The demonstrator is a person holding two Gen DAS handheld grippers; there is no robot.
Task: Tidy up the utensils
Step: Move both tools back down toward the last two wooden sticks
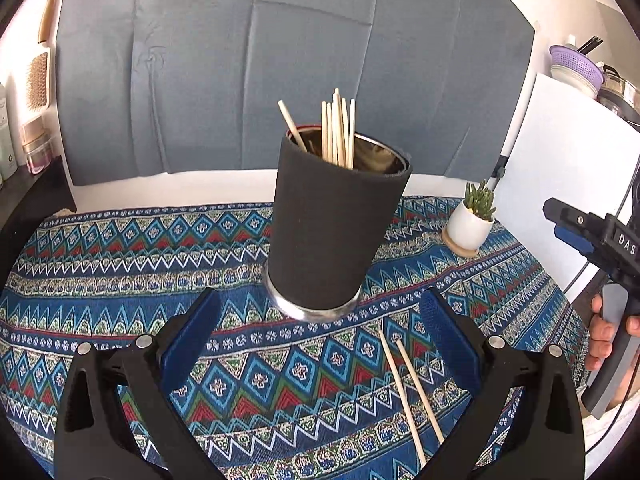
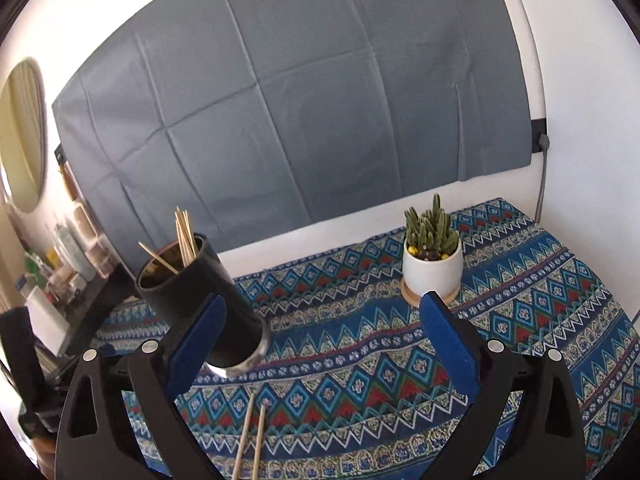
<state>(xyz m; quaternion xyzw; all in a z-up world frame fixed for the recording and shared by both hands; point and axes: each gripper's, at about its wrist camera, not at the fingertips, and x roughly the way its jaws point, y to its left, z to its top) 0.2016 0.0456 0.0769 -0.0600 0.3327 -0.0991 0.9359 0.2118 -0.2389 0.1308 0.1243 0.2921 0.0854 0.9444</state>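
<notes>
A black-sleeved metal cup (image 1: 336,224) stands upright on the patterned cloth and holds several wooden chopsticks (image 1: 338,130). It also shows in the right wrist view (image 2: 200,300), at the left. My left gripper (image 1: 320,320) is open and empty, just in front of the cup's base. Two loose chopsticks (image 1: 412,392) lie on the cloth by its right finger. They also show in the right wrist view (image 2: 250,440). My right gripper (image 2: 320,320) is open and empty above them. It appears at the right edge of the left wrist view (image 1: 560,220).
A small cactus in a white pot (image 2: 432,264) stands on a wooden coaster at the back right; it also shows in the left wrist view (image 1: 472,224). The patterned tablecloth (image 1: 120,264) covers the table. A grey cloth (image 1: 280,60) hangs behind. Bottles (image 2: 68,256) crowd a shelf at left.
</notes>
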